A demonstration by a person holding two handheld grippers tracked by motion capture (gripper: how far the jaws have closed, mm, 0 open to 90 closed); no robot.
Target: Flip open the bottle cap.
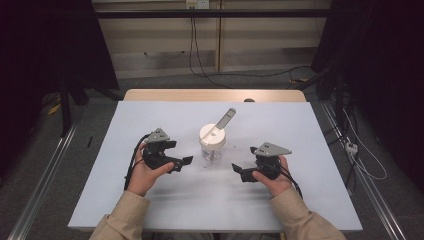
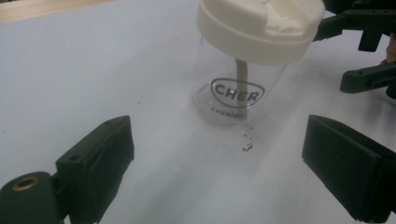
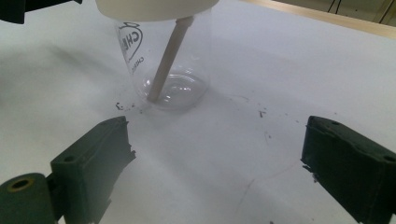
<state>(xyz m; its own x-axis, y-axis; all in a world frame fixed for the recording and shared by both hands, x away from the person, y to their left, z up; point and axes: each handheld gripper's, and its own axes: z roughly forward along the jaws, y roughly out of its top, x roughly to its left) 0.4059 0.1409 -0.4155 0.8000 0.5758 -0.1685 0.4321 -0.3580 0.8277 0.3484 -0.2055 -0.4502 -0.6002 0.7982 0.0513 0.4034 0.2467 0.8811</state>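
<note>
- One clear jar is seen upright near the middle of the white table cover, between the two grippers and touching neither.
- Its wall is transparent and is printed with an oval logo in dark letters; the top is closed by a cream lid.
- A beige stick is seen through the glass, leaning from the lid down to the jar floor; a grey-white handle juts up at a slant above the lid.
- The left gripper is held just beside the jar, jaws spread, with nothing between them.
- The right gripper is held on the opposite side, jaws likewise released and empty.
- Small dark specks are scattered on the cover by the jar base.
- No object is found between either gripper and the jar.
</note>
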